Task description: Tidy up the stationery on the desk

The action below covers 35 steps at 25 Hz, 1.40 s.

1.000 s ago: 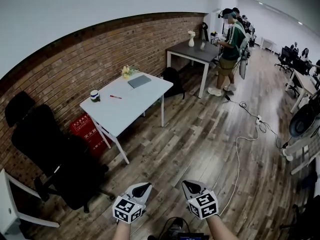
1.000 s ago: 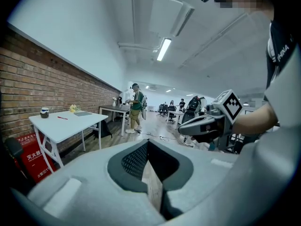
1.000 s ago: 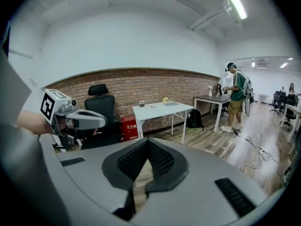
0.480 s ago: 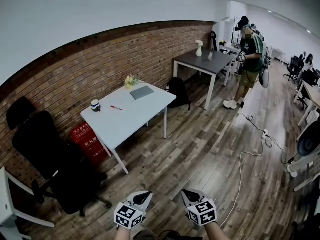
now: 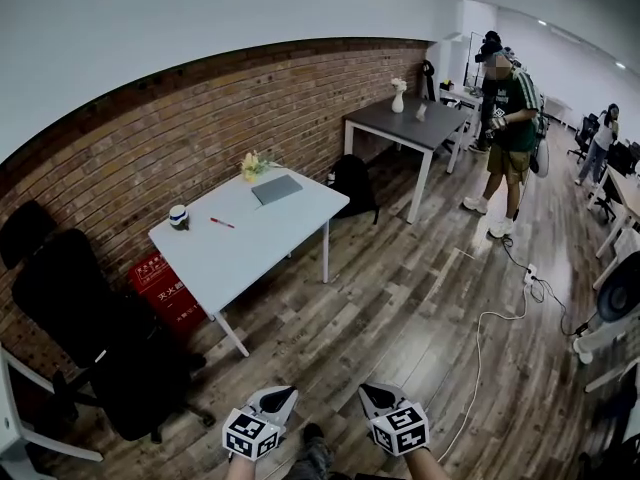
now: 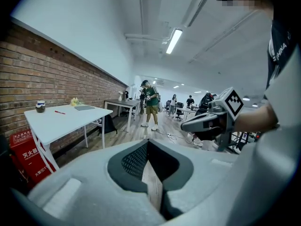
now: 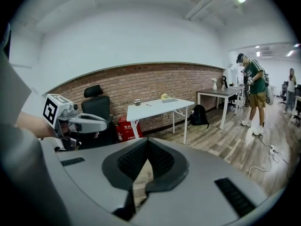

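Note:
A white desk [image 5: 262,251] stands by the brick wall, well ahead of both grippers. On it are a small dark cup [image 5: 178,216], a red pen [image 5: 221,223], a grey notebook [image 5: 277,189] and yellow flowers [image 5: 250,165]. My left gripper [image 5: 281,398] and right gripper [image 5: 374,399] hang side by side low over the wooden floor, both shut with nothing in them. In the left gripper view the desk [image 6: 70,119] lies far left, past the shut jaws. The right gripper view shows the desk [image 7: 160,108] straight ahead and the left gripper [image 7: 101,122] beside it.
A black office chair [image 5: 90,318] and a red box [image 5: 160,283] stand left of the desk. A black backpack [image 5: 352,180] leans by its far end. Behind are a dark table [image 5: 405,123] with a vase, a standing person [image 5: 510,128] and a white cable [image 5: 480,348] on the floor.
The view has shifted over the floor, and the desk now sits slightly further left. Both grippers stay shut and low. The standing person has stepped to the right.

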Motion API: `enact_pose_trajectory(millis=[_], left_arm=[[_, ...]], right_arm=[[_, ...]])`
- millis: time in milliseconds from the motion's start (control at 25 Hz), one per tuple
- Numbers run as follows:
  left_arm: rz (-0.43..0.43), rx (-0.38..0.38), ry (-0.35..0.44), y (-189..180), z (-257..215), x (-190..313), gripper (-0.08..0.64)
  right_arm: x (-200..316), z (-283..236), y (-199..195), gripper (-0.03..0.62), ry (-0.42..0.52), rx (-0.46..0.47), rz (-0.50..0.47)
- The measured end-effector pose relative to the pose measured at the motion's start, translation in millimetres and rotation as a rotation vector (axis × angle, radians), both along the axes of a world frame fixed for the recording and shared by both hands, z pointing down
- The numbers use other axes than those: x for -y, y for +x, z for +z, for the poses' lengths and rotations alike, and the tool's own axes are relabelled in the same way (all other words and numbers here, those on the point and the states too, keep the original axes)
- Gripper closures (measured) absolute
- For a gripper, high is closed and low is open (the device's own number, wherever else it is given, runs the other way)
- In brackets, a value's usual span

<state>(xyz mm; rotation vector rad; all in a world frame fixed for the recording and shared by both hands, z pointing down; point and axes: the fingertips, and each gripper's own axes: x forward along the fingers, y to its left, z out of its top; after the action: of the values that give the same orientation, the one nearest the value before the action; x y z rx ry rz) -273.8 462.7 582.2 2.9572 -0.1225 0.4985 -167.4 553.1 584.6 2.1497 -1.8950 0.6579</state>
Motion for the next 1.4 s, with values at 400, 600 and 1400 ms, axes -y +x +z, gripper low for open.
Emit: enact_pose_trajectory(millis=[400,600,1400], left_arm=[[0.01,-0.031,-0.016,81.2,-0.6,92.6,0.555],[0.033,-0.037,-0.026,106.7,-6.0,131.9,0.555],[0.047,-0.015,-0.028,190.5,2.6,193.9,0.554]], right_arm=[[87.3,-6.6,76.6,0.583,-0.02,-0.026,0.012],[127.1,-13.1,100.5,0.583,-0.026,-0.04,0.029],[208.3,-7.6,176.7,0.583,-0.02,-0.025,-0.003]])
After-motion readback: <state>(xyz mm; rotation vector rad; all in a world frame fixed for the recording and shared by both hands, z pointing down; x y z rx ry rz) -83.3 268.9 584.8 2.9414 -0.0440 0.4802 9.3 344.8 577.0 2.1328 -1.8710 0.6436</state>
